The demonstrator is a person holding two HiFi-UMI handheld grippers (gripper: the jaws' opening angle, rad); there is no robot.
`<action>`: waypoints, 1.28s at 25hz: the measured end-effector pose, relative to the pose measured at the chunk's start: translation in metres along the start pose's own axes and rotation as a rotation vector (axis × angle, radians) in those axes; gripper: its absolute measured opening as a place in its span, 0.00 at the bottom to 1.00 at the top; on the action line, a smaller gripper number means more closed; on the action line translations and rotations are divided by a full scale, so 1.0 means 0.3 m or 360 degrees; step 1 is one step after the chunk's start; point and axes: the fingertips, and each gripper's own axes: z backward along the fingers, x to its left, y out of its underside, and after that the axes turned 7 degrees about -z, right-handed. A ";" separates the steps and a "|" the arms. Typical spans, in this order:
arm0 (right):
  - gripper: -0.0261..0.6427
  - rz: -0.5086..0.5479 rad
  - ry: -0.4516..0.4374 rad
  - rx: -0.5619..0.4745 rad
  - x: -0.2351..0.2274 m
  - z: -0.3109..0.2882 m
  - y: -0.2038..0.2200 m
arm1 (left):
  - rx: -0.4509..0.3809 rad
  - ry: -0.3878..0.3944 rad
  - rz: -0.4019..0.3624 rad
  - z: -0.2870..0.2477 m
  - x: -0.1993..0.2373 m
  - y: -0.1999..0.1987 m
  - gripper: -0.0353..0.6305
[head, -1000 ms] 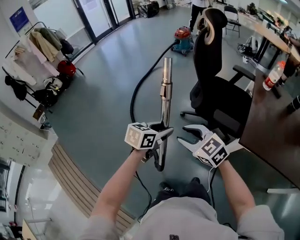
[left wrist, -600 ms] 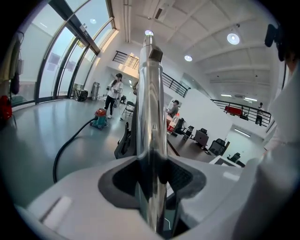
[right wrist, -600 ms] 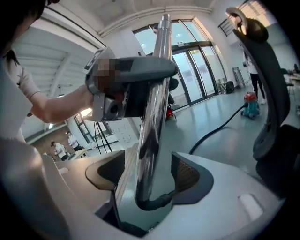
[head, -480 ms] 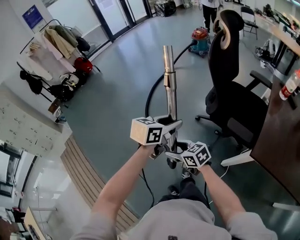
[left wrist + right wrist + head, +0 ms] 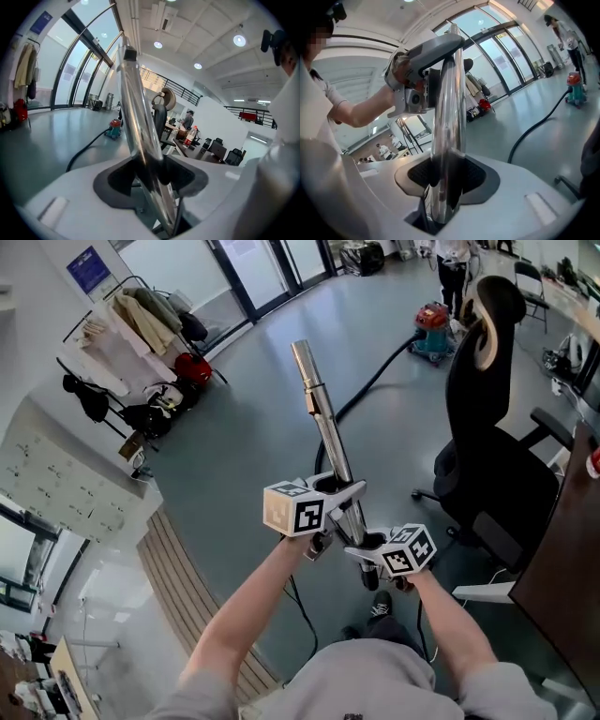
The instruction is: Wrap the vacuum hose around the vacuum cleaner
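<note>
Head view, from the left edge: a coat rack (image 5: 122,334) hung with garments stands near the glass doors, well apart from the person. Below it a slatted wooden strip (image 5: 178,587) curves along the foot of a white wall. Between that strip and the office chair lies a wide stretch of bare grey floor (image 5: 244,427).

Over this open floor the left gripper (image 5: 333,489) is clamped on a metal wand (image 5: 322,423), which tilts up and to the left. In the left gripper view the tube (image 5: 136,108) is pinched tight between the dark pads (image 5: 187,176).

Just below and to the right, the right gripper (image 5: 370,545) has its jaws closed on the same wand. The right gripper view shows the tube running straight up through its jaws to the left gripper above.

A black hose (image 5: 375,385) curves across the floor from behind the wand to the vacuum cleaner (image 5: 433,320). The cleaner stands far off near the top right, beside a standing person's legs (image 5: 453,259).

Right of the grippers, the black office chair (image 5: 497,456) stands close, its base near the person's feet. A dark desk edge (image 5: 572,549) closes off the right side.
</note>
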 end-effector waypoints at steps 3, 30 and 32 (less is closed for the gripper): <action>0.29 -0.0006 -0.0068 0.0070 -0.043 0.010 -0.035 | -0.0004 -0.0054 -0.0081 -0.032 0.066 -0.010 0.38; 0.29 0.0145 -0.0024 0.0679 -0.226 -0.217 -0.369 | 0.0120 -0.0535 -0.0752 0.325 0.665 0.033 0.64; 0.29 0.0093 -0.0013 0.0705 -0.243 -0.261 -0.413 | 0.0184 -0.0507 -0.0998 0.304 0.691 0.048 0.64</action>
